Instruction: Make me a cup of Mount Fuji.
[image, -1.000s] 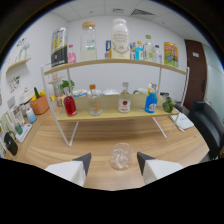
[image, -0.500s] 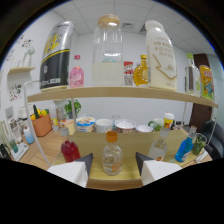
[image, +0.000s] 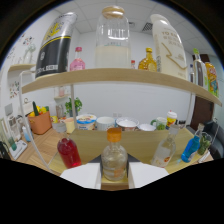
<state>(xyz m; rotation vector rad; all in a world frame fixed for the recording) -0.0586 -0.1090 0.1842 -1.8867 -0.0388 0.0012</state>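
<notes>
A small clear bottle (image: 114, 159) with an orange cap and pale liquid stands on the lower wooden shelf (image: 140, 140). It sits right between my gripper's (image: 115, 172) two white fingers (image: 82, 176). Both fingers press against its sides, so the gripper is shut on it. On the upper shelf (image: 115, 77) above stands a large glass jar (image: 113, 42) of milky liquid with a wooden lid. A black-and-white canister (image: 56, 47) is to the jar's left and a tall white bottle (image: 170, 47) to its right.
A red-liquid bottle (image: 69, 152) stands just left of the held bottle. A clear bottle (image: 165, 149), a blue one (image: 191, 148) and a green one (image: 204, 142) stand to its right. Cups and bowls (image: 106, 122) line the back. An orange box (image: 40, 121) sits far left.
The view has moved in from across the room to the shelf. The orange-capped bottle now fills the gap, and the fingers have narrowed onto it.
</notes>
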